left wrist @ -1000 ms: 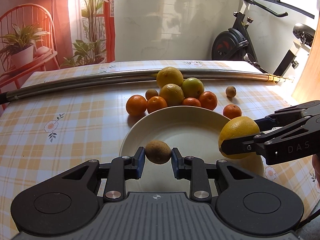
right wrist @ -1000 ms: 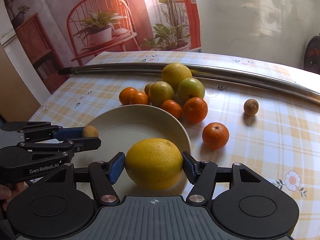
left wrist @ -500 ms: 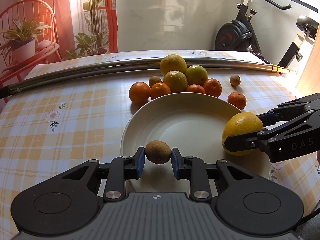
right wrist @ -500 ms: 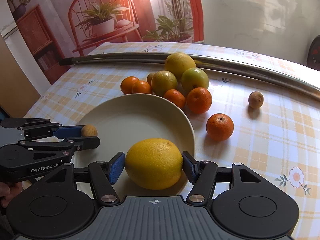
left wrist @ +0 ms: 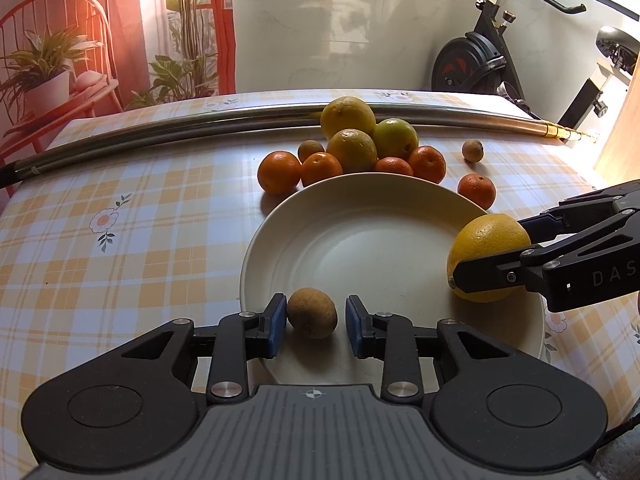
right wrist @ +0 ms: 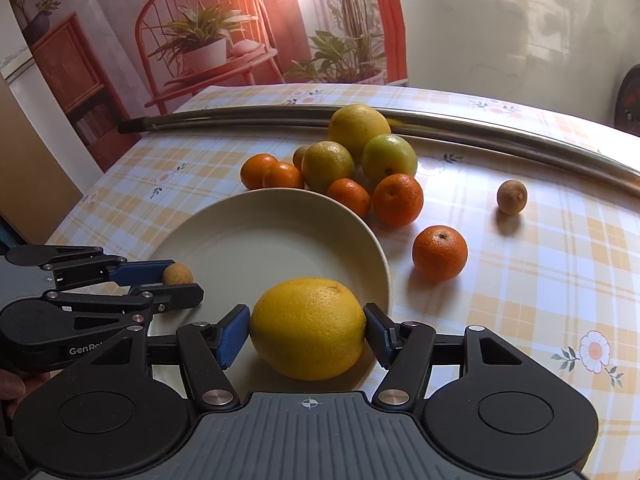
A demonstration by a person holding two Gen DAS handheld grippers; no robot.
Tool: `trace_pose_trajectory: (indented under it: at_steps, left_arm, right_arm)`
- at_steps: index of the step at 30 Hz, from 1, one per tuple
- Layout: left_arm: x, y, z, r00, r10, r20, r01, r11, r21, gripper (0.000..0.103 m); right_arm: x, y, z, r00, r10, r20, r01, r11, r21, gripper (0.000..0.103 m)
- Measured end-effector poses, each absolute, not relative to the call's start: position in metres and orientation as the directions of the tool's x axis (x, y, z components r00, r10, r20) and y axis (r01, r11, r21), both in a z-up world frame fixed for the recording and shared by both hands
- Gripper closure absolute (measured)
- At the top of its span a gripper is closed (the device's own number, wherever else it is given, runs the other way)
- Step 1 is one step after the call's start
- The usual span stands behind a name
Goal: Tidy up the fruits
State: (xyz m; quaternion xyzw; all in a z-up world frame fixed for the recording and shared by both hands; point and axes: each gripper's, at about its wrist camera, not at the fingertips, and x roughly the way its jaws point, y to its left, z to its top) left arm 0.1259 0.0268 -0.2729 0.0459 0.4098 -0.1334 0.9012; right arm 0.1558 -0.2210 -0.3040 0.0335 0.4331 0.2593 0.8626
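My left tongs (left wrist: 316, 324) stand spread around a small brown kiwi (left wrist: 312, 313), rough and egg-shaped, with a sliver of gap at each blue pad; it sits at the near rim of the plate (left wrist: 360, 200). My right tongs (right wrist: 306, 332) pinch a big yellow citrus (right wrist: 308, 328), pebbly-skinned and oval, pads pressed to both its sides, over the plate's right edge; I cannot tell whether it touches the plate. The plate is round, smooth, cream ceramic, shallow, and otherwise bare. Just beyond its far rim lies a heap of fruit (left wrist: 356, 148): glossy orange mandarins, dimpled yellow-green citrus and another kiwi. One mandarin (right wrist: 440, 253) and one kiwi (right wrist: 511, 197) lie apart toward the counter's right edge. The counter (left wrist: 120, 240) wears a slick yellow plaid cloth with daisies. A shiny metal pole (left wrist: 160, 130) runs along its far edge. Behind stand a pale wall and an exercise bike (left wrist: 484, 64).
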Motion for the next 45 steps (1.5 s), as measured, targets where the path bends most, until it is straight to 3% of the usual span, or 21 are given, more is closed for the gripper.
trace_pose_trajectory:
  at_steps: [3, 6, 9, 15, 25, 31, 45]
  left_arm:
    - [0.125, 0.025, -0.272, 0.627, -0.22, -0.747, 0.293, 0.956, -0.036, 0.044]
    - [0.124, 0.023, -0.271, 0.629, -0.231, -0.743, 0.302, 0.953, -0.04, 0.033]
    - [0.122, 0.022, -0.268, 0.63, -0.243, -0.738, 0.312, 0.949, -0.046, 0.025]
    - [0.122, 0.018, -0.26, 0.664, -0.195, -0.722, 0.288, 0.958, 0.006, 0.014]
    - [0.159, 0.049, -0.231, 0.697, -0.17, -0.696, 0.171, 0.983, -0.07, 0.013]
    - [0.199, 0.062, -0.226, 0.66, -0.261, -0.705, 0.175, 0.965, -0.193, 0.012]
    - [0.254, 0.044, -0.243, 0.65, -0.24, -0.721, 0.196, 0.97, -0.146, 0.012]
  right_arm:
    - [0.156, -0.224, -0.302, 0.497, 0.48, -0.723, -0.413, 0.863, 0.29, 0.043]
    - [0.156, -0.227, -0.299, 0.509, 0.492, -0.706, -0.406, 0.861, 0.307, 0.038]
    - [0.155, -0.231, -0.293, 0.538, 0.493, -0.684, -0.397, 0.864, 0.311, 0.031]
    - [0.155, -0.246, -0.279, 0.624, 0.466, -0.627, -0.345, 0.884, 0.314, 0.028]
    - [0.172, -0.276, -0.265, 0.735, 0.366, -0.571, -0.227, 0.926, 0.301, 0.026]
    - [0.188, -0.281, -0.272, 0.746, 0.313, -0.588, -0.183, 0.945, 0.271, 0.024]
    - [0.208, -0.292, -0.287, 0.745, 0.292, -0.6, -0.16, 0.951, 0.265, 0.024]
